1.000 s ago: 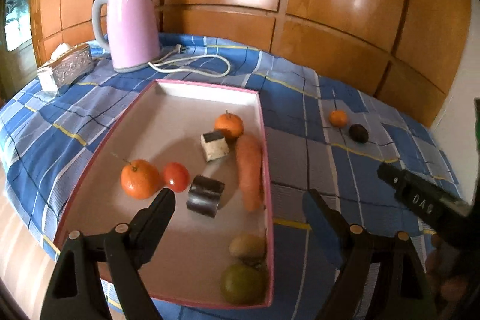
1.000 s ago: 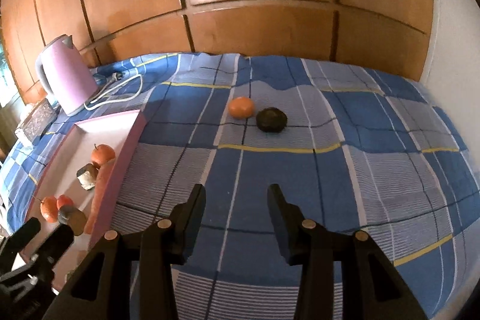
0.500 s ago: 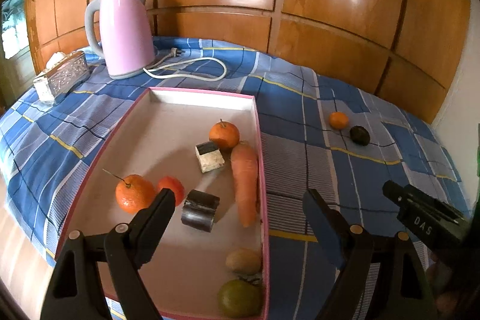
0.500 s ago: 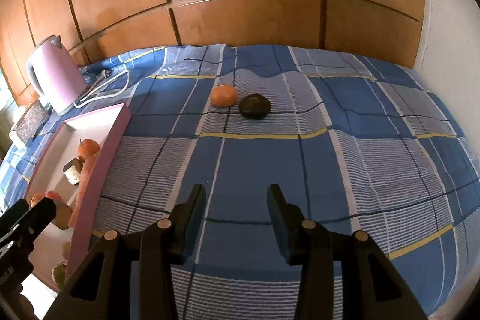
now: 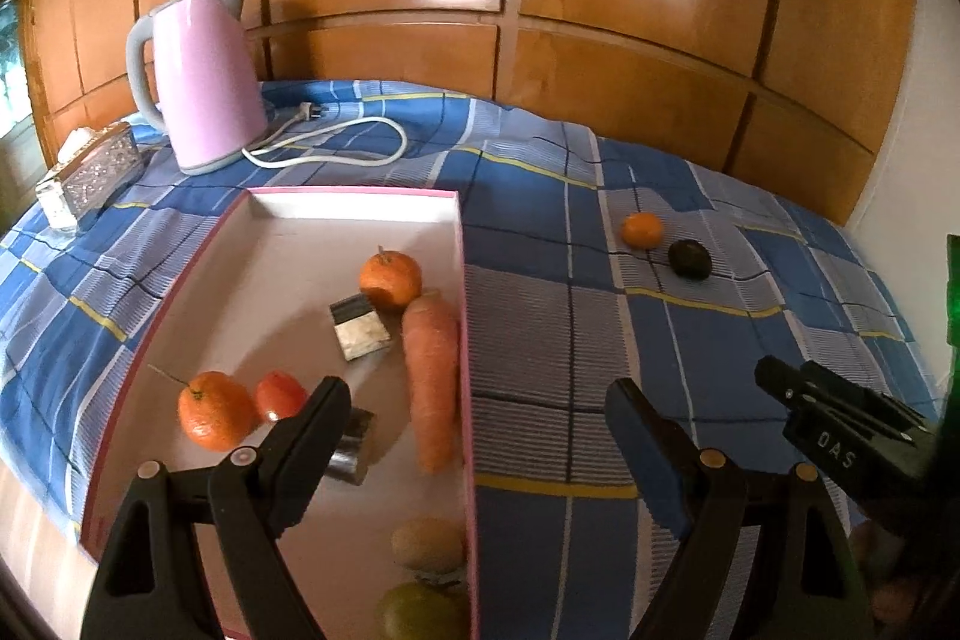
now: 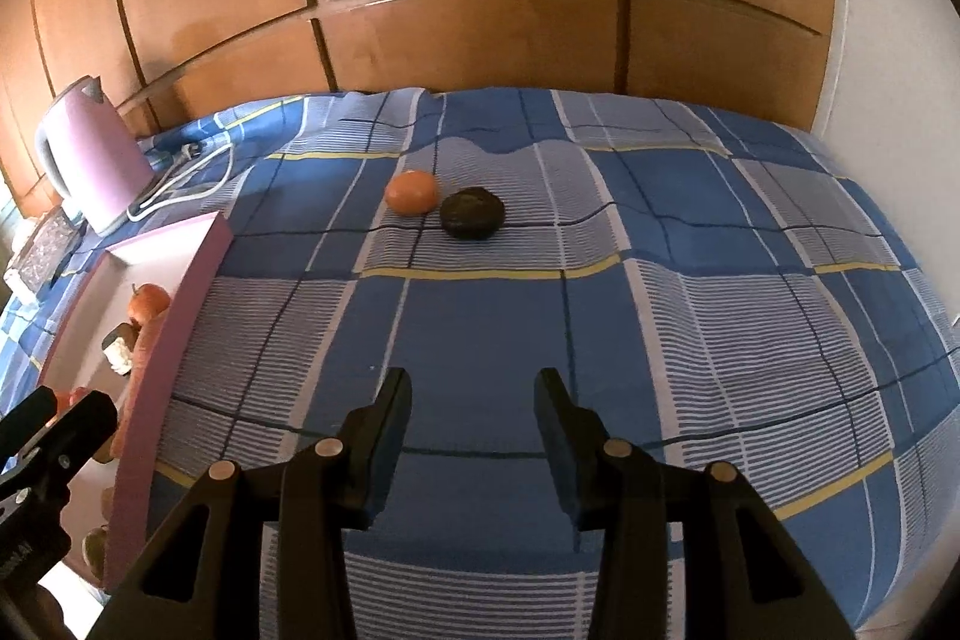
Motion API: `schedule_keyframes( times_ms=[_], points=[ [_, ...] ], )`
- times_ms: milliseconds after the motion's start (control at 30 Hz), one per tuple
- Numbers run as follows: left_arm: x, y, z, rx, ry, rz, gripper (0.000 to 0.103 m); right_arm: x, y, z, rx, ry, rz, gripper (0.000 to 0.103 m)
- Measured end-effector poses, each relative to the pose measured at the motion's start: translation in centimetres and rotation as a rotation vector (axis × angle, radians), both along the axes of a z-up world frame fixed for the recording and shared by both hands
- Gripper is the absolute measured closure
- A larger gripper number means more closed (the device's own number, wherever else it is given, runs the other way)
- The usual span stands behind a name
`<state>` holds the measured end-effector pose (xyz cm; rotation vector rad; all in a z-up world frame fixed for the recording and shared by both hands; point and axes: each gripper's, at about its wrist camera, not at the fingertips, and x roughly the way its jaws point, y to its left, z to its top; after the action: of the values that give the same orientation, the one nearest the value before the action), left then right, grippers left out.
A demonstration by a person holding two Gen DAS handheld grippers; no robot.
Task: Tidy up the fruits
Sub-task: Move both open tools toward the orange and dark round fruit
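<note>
A pink-rimmed tray (image 5: pixel 336 196) lies on the blue checked cloth and holds two stemmed oranges (image 5: pixel 390 277), a red tomato (image 5: pixel 279 395), a carrot (image 5: pixel 431 370), two dark cut pieces, a brownish fruit (image 5: pixel 427 544) and a green one (image 5: pixel 420 610). Out on the cloth, an orange (image 6: pixel 411 191) sits beside a dark round fruit (image 6: pixel 472 213). My left gripper (image 5: pixel 477 403) stands wide open over the tray's right rim, holding nothing. My right gripper (image 6: pixel 474 391) is open and empty above bare cloth, well short of the two loose fruits.
A pink kettle (image 5: pixel 201 79) with a white cord (image 5: pixel 336 154) stands behind the tray, and a silver tissue box (image 5: pixel 90 172) sits at the far left. Wooden panelling (image 6: pixel 480 10) closes off the back. A white wall (image 6: pixel 882 10) is at the right.
The left view has drifted right, so the tray sits further left in it. In the right view the loose orange and dark fruit have slid slightly left. Neither gripper's opening has changed.
</note>
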<state>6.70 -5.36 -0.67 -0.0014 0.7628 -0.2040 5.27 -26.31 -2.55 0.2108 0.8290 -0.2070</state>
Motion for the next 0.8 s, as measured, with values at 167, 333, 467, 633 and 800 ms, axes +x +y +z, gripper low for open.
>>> schedule_keyframes(
  times_ms=[167,333,467,633,800],
  points=[
    [0.6,-1.0,-0.2,0.001,0.006,-0.019,0.016,0.5,-0.8,-0.1,-0.002,0.008,-0.016,0.06],
    [1.3,-1.9,-0.2,-0.001,0.009,-0.038,0.016,1.4,-1.5,0.0,-0.013,0.005,-0.014,0.06],
    [2.1,-2.7,-0.3,-0.002,0.015,-0.051,0.016,2.1,-1.8,0.0,-0.02,0.008,-0.005,0.06],
    [2.7,-3.4,-0.4,-0.005,0.022,-0.064,0.016,2.6,-2.0,0.0,-0.023,0.013,0.001,0.06],
    [3.1,-4.1,-0.8,-0.005,0.035,-0.082,0.016,3.1,-2.5,-0.4,-0.023,0.027,0.003,0.06]
  ],
)
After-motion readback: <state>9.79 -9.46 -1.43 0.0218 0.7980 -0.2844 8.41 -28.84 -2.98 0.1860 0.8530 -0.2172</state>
